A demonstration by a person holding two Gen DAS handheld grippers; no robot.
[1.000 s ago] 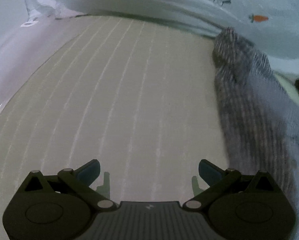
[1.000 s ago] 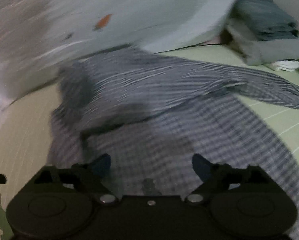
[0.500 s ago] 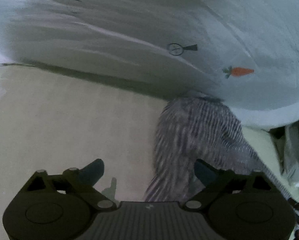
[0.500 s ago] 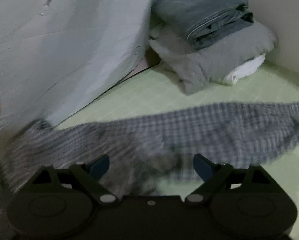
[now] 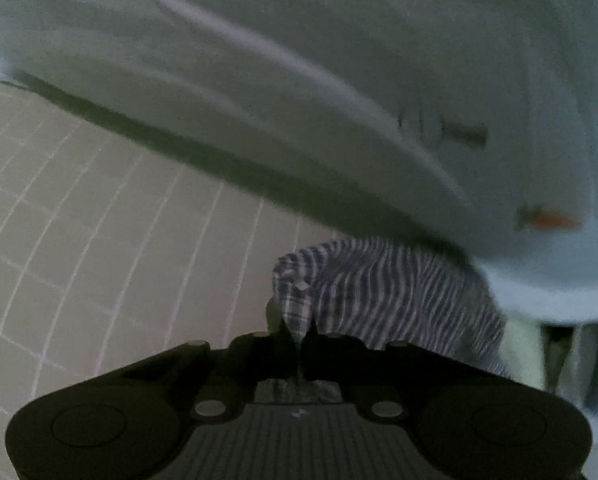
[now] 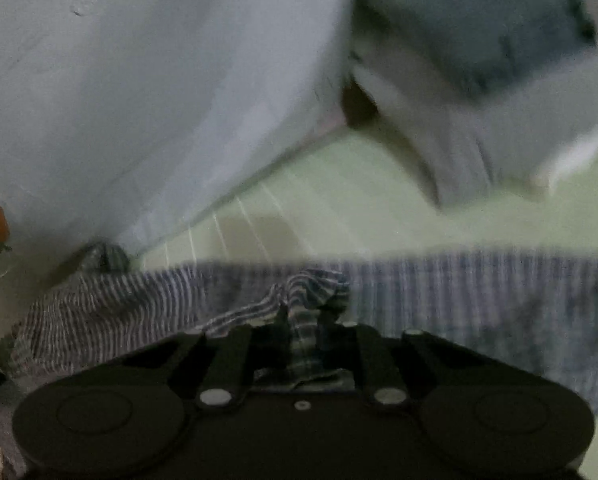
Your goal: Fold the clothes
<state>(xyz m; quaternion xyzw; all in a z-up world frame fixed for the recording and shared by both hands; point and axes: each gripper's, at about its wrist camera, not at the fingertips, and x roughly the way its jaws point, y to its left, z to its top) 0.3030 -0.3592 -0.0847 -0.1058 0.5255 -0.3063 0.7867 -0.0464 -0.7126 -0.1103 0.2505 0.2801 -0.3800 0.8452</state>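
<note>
Left wrist view: the left gripper [image 5: 299,334] pinches an edge of the striped shirt [image 5: 391,296], which lies on the pale gridded sheet [image 5: 99,240] beneath a carrot-print quilt [image 5: 339,80]. Right wrist view: the right gripper [image 6: 303,328] clamps a bunched fold of the same shirt [image 6: 479,300] (folded laundry [image 6: 479,80] blurs far right).

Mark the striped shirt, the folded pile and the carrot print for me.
striped shirt [image 6: 479,292]: right wrist view, the stretch lying flat on the bed.
folded pile [image 6: 499,92]: right wrist view, blurred, middle of the stack.
carrot print [image 5: 553,220]: left wrist view, the orange body.
</note>
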